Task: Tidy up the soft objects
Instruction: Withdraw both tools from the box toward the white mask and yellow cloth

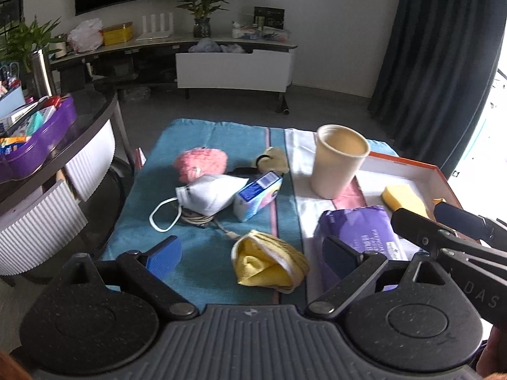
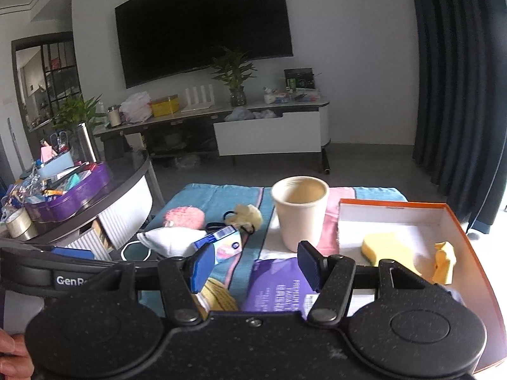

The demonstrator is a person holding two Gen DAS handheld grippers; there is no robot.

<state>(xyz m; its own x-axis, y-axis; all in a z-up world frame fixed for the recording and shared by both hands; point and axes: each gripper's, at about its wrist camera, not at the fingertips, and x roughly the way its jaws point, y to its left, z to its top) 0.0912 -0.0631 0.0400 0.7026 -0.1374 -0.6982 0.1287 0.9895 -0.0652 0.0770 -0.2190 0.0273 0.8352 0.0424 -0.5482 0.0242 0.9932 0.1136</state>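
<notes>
On a teal cloth (image 1: 196,253) lie a pink fluffy toy (image 1: 199,163), a white face mask (image 1: 209,194), a blue tissue pack (image 1: 256,198), a cream scrunchie (image 1: 274,158) and a yellow cloth bundle (image 1: 269,261). My left gripper (image 1: 253,253) hovers open over the yellow bundle, nothing between its pads. A purple packet (image 1: 358,228) lies to the right. My right gripper (image 2: 253,269) stands open above that purple packet (image 2: 275,285), holding nothing. The orange-rimmed box (image 2: 469,237) at the right holds a yellow sponge (image 2: 386,247) and a small yellow item (image 2: 445,262).
A cream cup (image 1: 339,161) stands upright between the cloth and the box. At the left is a dark table (image 1: 88,107) with a purple tin (image 1: 41,145) full of items. Behind are a TV stand (image 1: 221,63), plants and a dark curtain (image 1: 437,47).
</notes>
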